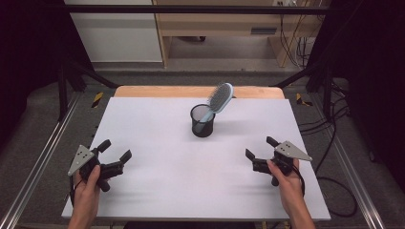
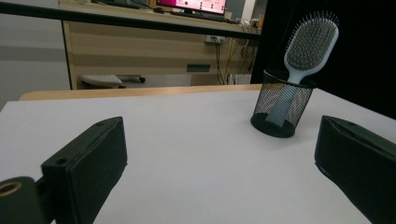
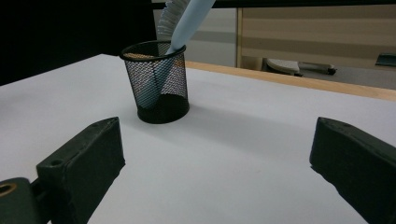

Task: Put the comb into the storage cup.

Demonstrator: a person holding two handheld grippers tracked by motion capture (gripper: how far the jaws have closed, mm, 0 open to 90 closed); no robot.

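Observation:
A light-blue hairbrush (image 1: 219, 99) (image 2: 311, 45) (image 3: 184, 21) stands handle-down in a black mesh cup (image 1: 202, 121) (image 2: 281, 110) (image 3: 159, 81) near the middle back of the white table (image 1: 191, 176); its bristled head leans out to the right. My left gripper (image 1: 115, 150) (image 2: 219, 168) rests at the front left of the table, open, nothing between its jaws. At the front right my right gripper (image 1: 261, 148) (image 3: 217, 168) is open too and holds nothing. Both point toward the cup from a distance.
A wooden strip (image 1: 191, 91) runs along the table's far edge. Metal rails (image 1: 43, 152) flank the table on both sides, and cables (image 1: 329, 143) lie on the floor at the right. A wooden desk (image 1: 229, 24) stands behind.

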